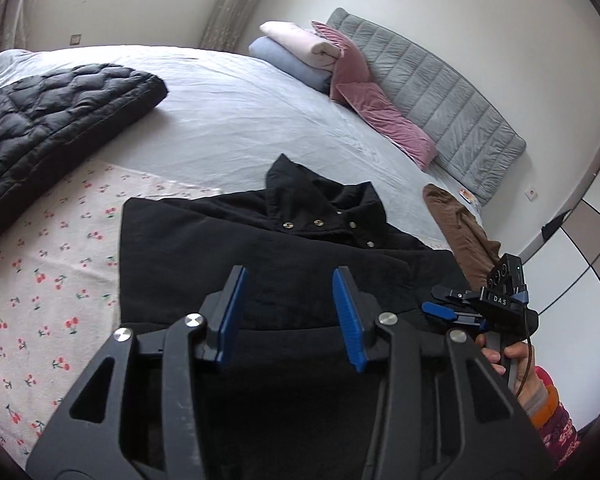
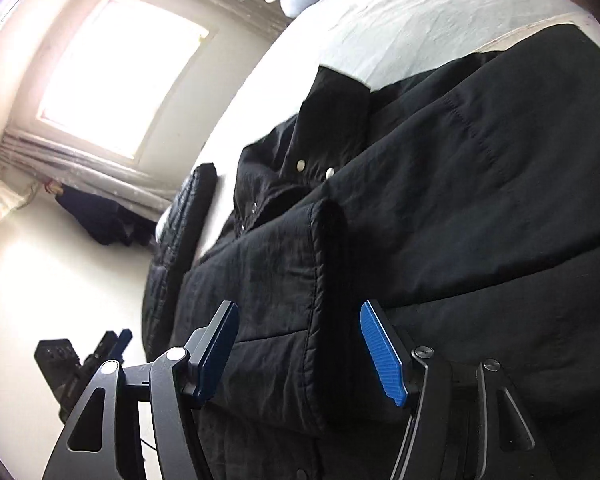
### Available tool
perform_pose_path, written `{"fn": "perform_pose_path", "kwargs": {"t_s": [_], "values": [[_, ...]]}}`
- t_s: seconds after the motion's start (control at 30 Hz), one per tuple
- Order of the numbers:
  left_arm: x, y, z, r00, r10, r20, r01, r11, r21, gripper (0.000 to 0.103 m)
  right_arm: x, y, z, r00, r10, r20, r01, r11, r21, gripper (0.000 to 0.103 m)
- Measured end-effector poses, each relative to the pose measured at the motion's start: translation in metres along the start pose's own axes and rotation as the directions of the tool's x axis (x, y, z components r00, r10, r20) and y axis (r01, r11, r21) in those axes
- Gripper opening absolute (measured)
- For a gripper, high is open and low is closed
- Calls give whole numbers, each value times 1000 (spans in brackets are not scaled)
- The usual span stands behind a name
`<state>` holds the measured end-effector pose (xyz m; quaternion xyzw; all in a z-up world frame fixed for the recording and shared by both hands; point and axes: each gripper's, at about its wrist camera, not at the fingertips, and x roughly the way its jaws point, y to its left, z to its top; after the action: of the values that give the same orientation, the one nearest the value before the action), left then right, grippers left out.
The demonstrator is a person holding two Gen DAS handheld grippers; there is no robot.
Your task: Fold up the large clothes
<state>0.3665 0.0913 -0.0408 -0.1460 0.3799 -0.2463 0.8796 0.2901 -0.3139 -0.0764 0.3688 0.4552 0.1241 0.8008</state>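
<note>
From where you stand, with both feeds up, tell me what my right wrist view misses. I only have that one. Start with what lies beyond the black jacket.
Observer: A brown garment lies past the black jacket, toward the grey headboard.
Operator: Report what the jacket sits on.
Observer: A cherry-print sheet spreads beneath it, out to the left side.
Operator: Now give me the left gripper.
Observer: The left gripper hovers open over the jacket's near edge, gripping nothing.
Operator: And my right gripper from outside.
Observer: The right gripper sits at the jacket's right edge, fingers apart.

The bed (image 1: 236, 120) bears a black jacket (image 1: 260, 264), quilted coat (image 1: 60, 112), cherry-print cloth (image 1: 52, 280) and pillows (image 1: 384, 120).
</note>
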Motion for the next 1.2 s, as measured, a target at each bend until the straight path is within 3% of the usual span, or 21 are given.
{"fn": "perform_pose_path", "kwargs": {"t_s": [0.03,0.07,0.1,0.17,0.23,0.33,0.43,0.47,0.5,0.57,0.73,0.9,1.2], "values": [[5,5,-3,1000,16,-4,-16,1000,-6,45,12,7,-3,999,-36,-13,36,999,-27,59],[10,11,-6,1000,29,-9,-29,1000,-6,45,24,13,-5,996,-83,-18,82,995,-48,45],[15,14,-9,999,38,-15,-38,999,-1,45,32,20,-6,990,-141,-11,139,987,-75,11],[23,17,-14,999,31,-22,-31,999,8,45,34,38,-7,980,-195,31,197,971,-134,8],[30,16,-16,1000,9,-29,-9,1000,17,44,20,57,-6,976,-180,124,203,957,-206,7],[46,17,-26,998,-40,-47,40,999,16,45,6,64,1,943,-253,215,297,932,-207,7],[81,18,-49,990,11,-139,-5,999,48,45,27,49,1,913,-384,140,406,887,-220,22],[89,17,-57,989,40,-144,-28,996,83,45,34,43,-2,898,-425,112,439,865,-244,34],[90,14,-61,990,53,-131,-39,994,106,46,36,39,-6,887,-447,116,461,846,-269,45],[85,8,-58,989,62,-133,-47,992,115,49,25,33,-14,883,-443,156,470,834,-289,54],[56,-10,-54,980,97,-175,-79,991,108,73,-25,27,-27,928,-359,94,371,890,-264,56],[2,-33,-62,978,131,-164,-114,988,107,81,-90,45,-53,919,-368,141,394,858,-329,68],[-107,-65,-111,971,174,-162,-151,978,142,91,-223,34,-141,898,-391,201,439,802,-405,81]]}}
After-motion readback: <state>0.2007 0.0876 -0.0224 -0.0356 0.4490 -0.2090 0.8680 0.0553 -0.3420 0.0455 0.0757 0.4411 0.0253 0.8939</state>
